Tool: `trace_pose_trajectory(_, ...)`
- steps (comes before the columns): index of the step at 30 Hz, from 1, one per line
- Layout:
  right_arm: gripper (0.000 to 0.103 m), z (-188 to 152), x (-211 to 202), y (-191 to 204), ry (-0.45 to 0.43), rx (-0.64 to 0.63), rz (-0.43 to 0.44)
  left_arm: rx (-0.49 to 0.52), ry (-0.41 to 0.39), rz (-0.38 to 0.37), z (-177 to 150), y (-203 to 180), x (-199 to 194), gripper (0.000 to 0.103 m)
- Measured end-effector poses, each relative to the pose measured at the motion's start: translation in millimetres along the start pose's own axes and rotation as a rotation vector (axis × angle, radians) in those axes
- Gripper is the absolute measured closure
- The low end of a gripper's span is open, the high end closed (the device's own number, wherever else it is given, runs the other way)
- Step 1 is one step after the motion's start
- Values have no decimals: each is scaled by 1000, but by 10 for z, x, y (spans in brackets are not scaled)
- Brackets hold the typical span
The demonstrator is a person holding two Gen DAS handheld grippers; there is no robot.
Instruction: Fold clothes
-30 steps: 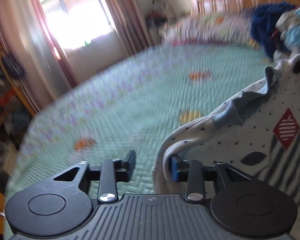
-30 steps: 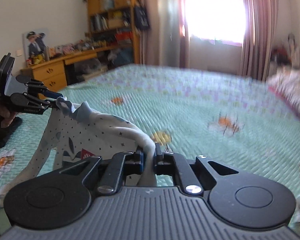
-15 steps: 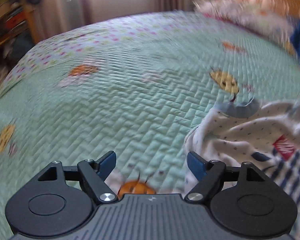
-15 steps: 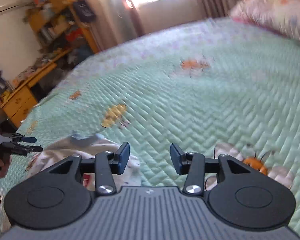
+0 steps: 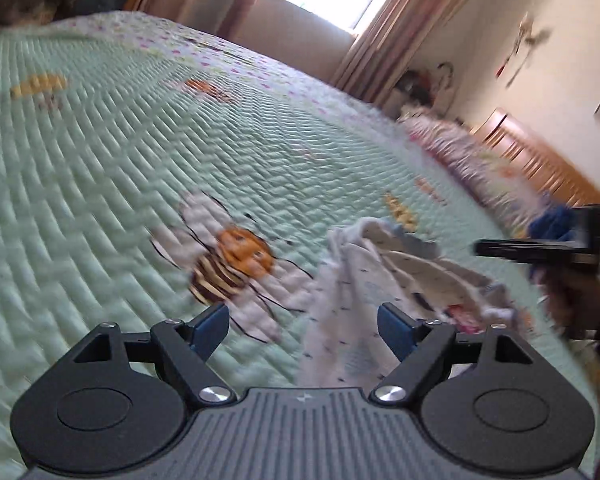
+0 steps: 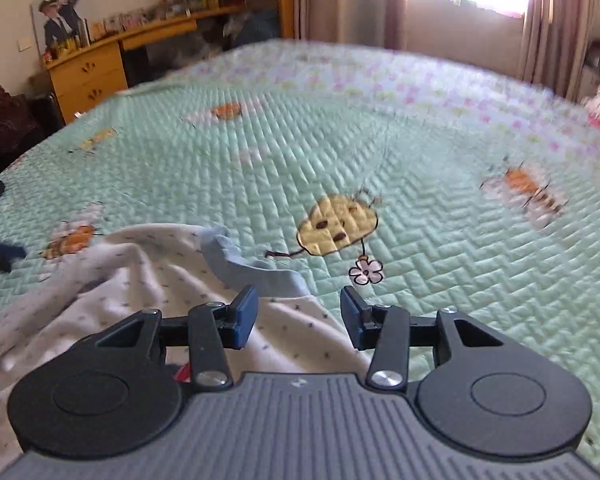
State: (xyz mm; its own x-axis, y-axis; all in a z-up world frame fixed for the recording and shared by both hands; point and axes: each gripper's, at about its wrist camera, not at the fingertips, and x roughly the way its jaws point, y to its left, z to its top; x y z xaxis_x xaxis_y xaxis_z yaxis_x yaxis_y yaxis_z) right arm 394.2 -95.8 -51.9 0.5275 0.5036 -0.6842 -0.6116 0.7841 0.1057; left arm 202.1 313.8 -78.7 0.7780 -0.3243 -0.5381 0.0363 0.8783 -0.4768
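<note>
The left tongs (image 5: 303,330) stand wide apart with nothing pinched; the white dotted garment (image 5: 352,320) lies crumpled on the green quilted bed (image 5: 100,152) just ahead of them, toward their right pad; the right tongs (image 6: 299,316) have their jaws parted and empty, hovering over the garment's near edge; its grey-blue collar (image 6: 236,260) sits just beyond their left pad; a yellow embroidered bee (image 6: 338,226) lies farther ahead.
</note>
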Motion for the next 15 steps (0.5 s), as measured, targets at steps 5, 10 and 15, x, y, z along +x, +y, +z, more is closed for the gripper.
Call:
trace_pose_trajectory(5, 56, 50, 314, -309, 54, 88, 119, 50, -30, -68, -91, -131, -6, 19)
trace_pose_trajectory(10, 86, -52, 564, -345, 140, 77, 170, 78, -49, -79, -68, -226, -72, 15)
trace_pose_trajectory(15, 97, -105, 532, -325, 113, 66, 162, 69, -62, -69, -31, -247, -91, 14)
